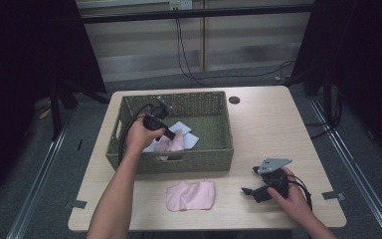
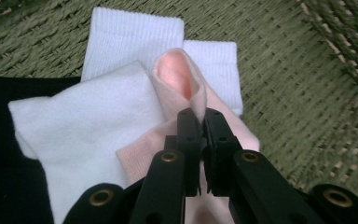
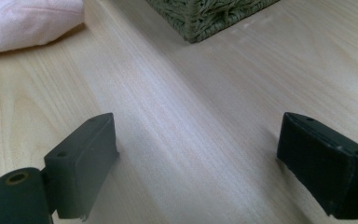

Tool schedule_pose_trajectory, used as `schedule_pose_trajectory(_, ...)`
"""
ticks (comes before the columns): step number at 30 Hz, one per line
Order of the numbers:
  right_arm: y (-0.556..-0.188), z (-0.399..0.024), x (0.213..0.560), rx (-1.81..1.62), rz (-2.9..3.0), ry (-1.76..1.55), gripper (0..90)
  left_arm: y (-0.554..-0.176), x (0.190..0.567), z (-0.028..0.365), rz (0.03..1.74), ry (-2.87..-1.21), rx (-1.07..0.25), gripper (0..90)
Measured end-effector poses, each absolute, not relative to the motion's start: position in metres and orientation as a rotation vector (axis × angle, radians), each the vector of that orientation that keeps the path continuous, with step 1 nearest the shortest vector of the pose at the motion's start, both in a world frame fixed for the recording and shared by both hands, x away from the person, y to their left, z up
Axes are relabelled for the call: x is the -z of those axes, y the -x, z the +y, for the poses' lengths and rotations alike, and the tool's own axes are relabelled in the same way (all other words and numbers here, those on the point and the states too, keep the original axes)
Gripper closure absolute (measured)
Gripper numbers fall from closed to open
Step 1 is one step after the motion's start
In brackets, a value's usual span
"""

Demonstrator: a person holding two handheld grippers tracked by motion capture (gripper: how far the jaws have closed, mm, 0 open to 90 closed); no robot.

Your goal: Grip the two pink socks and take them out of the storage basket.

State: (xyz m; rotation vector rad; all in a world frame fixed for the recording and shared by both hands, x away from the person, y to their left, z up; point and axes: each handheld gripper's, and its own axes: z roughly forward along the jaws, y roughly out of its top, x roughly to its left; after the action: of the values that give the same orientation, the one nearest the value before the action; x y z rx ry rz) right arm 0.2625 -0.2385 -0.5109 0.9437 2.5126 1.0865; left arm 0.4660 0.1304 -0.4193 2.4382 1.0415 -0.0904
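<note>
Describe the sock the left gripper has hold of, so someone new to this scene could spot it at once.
Start at the green woven basket on the left half of the table. Inside it lies a small heap of socks, and the left gripper is shut on the pink sock on top. The white socks and a black piece beside it differ in colour; another pink sock lies outside on the table.

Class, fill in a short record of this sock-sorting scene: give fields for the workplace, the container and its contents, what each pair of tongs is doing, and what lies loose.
workplace: wooden table
container: green woven basket
contents: white socks, something black
left tongs: shut on pink sock inside basket
right tongs: open, holding nothing, low over table
loose: second pink sock in front of basket
</note>
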Motion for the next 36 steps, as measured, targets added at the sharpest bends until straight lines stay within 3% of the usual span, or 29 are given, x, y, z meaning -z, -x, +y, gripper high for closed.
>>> schedule_pose_trajectory(17, -0.262, -0.238, 0.511, -1.087, 2.513, -0.943, 11.1, -0.454, 0.344, 0.143, 0.988, -2.393, 0.063, 86.9)
schedule_pose_trajectory(36, -0.262, -0.238, 0.511, -1.088, 2.512, -0.949, 11.1, -0.436, 0.308, 0.151, 0.972, -2.38, 0.102, 86.8)
